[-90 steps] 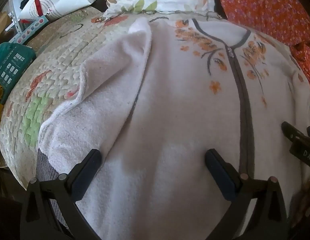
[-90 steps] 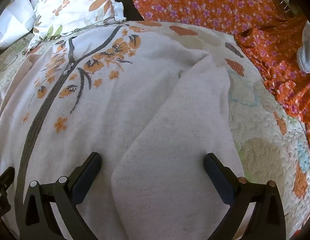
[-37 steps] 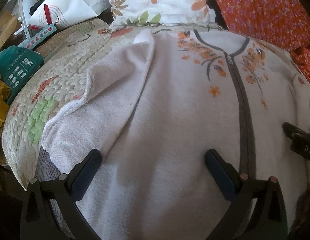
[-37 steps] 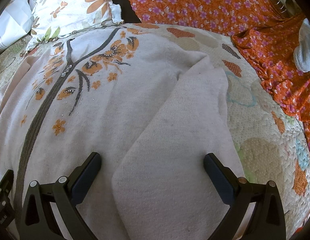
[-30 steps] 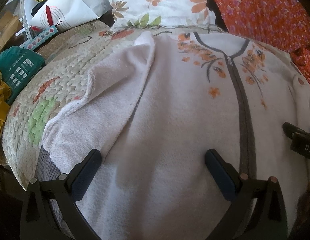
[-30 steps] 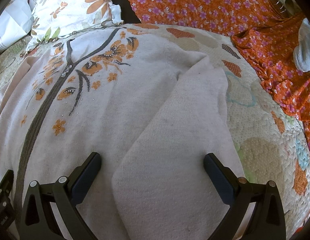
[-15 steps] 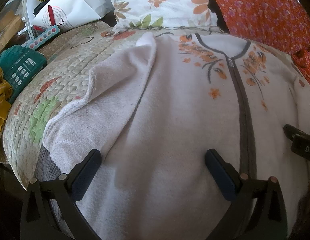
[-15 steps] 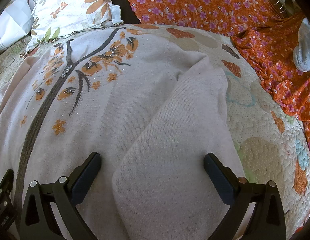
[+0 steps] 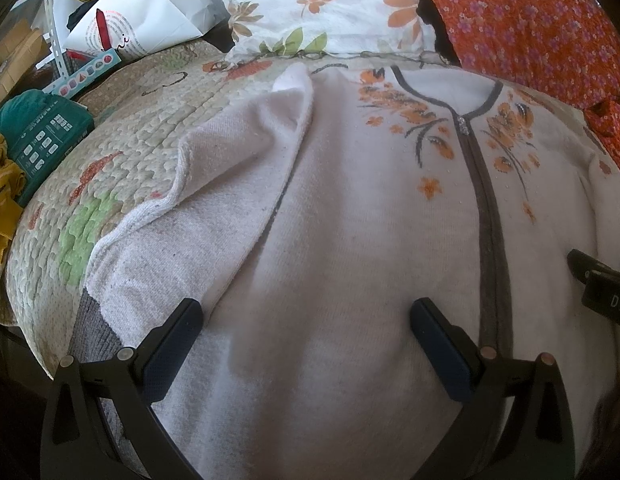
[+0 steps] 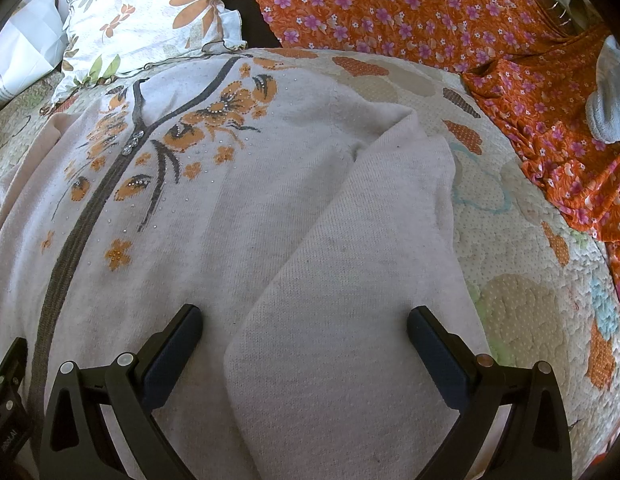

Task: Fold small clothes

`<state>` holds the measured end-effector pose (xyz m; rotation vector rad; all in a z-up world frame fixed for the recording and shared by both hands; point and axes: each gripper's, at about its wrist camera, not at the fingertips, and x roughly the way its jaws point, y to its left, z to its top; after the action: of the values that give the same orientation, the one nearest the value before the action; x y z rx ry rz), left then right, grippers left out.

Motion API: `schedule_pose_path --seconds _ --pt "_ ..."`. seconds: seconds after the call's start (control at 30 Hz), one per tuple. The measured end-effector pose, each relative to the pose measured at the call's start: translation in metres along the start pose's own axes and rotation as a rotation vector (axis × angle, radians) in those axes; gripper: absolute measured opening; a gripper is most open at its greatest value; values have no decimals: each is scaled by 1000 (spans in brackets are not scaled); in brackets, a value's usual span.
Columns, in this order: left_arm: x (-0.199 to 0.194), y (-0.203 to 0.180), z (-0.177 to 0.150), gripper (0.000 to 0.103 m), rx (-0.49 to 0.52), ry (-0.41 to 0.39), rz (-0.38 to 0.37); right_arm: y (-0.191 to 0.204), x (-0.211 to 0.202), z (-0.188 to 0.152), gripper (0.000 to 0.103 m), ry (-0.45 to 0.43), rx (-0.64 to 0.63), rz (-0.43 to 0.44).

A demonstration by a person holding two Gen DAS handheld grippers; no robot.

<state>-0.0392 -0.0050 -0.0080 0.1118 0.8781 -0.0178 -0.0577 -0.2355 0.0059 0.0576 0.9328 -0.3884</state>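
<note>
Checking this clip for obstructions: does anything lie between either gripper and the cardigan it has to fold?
Nothing visible does. The left gripper and right gripper, both open, sit directly over the cardigan, which lies spread on the quilt.

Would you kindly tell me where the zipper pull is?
In the left wrist view, the zipper pull sits right of centre at the cardigan's neckline, between orange flowers.

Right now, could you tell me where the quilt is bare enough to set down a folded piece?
Bare quilt lies between the cardigan and the orange cloth. Another strip runs between the cardigan's other sleeve and the teal box. By the pillow and bag it is crowded.
</note>
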Motion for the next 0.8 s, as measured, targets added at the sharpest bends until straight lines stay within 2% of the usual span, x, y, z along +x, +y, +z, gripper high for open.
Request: schedule_pose_path --seconds 0.3,0.8 --pt "-5 -16 6 103 112 -33 81 0 0 0 103 -2 0 -1" --pt "-2 -14 9 103 100 -3 60 0 0 -1 103 -7 1 -2"
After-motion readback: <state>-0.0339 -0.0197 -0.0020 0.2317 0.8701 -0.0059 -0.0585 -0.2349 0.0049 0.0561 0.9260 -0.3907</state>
